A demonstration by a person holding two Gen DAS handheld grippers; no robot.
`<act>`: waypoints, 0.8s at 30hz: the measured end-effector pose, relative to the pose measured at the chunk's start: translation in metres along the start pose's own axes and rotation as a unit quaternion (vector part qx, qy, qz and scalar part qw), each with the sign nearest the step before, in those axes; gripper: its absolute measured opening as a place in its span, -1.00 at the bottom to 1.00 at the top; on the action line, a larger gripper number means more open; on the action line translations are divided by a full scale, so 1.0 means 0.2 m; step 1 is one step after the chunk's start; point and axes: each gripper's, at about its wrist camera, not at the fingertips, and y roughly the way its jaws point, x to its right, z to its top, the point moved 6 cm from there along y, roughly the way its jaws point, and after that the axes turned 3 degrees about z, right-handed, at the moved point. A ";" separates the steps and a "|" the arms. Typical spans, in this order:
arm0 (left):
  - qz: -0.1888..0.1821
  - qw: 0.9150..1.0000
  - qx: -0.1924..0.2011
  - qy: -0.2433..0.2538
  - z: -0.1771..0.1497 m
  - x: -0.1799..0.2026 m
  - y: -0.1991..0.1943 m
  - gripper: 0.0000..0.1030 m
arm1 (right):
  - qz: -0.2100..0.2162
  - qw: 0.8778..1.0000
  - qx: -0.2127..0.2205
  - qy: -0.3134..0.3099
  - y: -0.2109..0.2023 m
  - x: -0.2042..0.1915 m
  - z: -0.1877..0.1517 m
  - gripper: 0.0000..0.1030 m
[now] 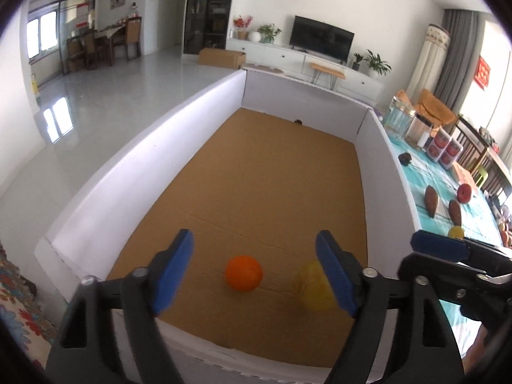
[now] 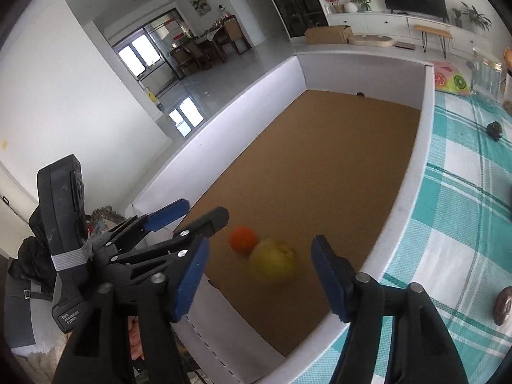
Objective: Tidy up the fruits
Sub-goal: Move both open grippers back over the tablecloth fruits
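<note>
Box (image 1: 96,192), white walls, cardboard floor, on table's left side:
- orange (image 1: 244,273): in, near front wall.
- yellow fruit (image 2: 273,262): in, just beside orange; blurred, maybe not settled.

Table (image 2: 454,211), teal check cloth, still out:
- red apple (image 1: 464,193)
- 2 brown oblong fruits (image 1: 430,201)
- small yellow one (image 1: 456,232)
- dark item nr far edge (image 2: 495,130)

Left hand-held gripper (image 1: 254,268): released, empty, above box.
Right hand-held gripper (image 2: 259,272): released, empty, over yellow fruit.

Est. progress: 2 in, several left.

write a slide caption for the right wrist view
Open right gripper above a yellow fruit and orange inside the white box.
</note>
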 end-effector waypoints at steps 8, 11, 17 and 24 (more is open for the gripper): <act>-0.066 0.996 0.046 0.030 0.03 0.29 -0.15 0.72 | -0.137 0.984 0.114 0.032 -0.58 0.47 -0.16 0.82; -0.130 0.989 0.035 0.062 -0.03 0.53 -0.20 0.74 | -0.225 0.962 0.143 0.059 -0.82 0.75 -0.29 0.82; -0.235 0.961 -0.016 0.142 -0.24 1.03 -0.25 0.75 | -0.375 0.895 0.188 0.154 -1.30 1.28 -0.65 0.82; -0.228 0.949 -0.052 0.212 -0.47 1.35 -0.10 0.77 | -0.412 0.838 0.222 0.281 -1.57 1.62 -0.96 0.82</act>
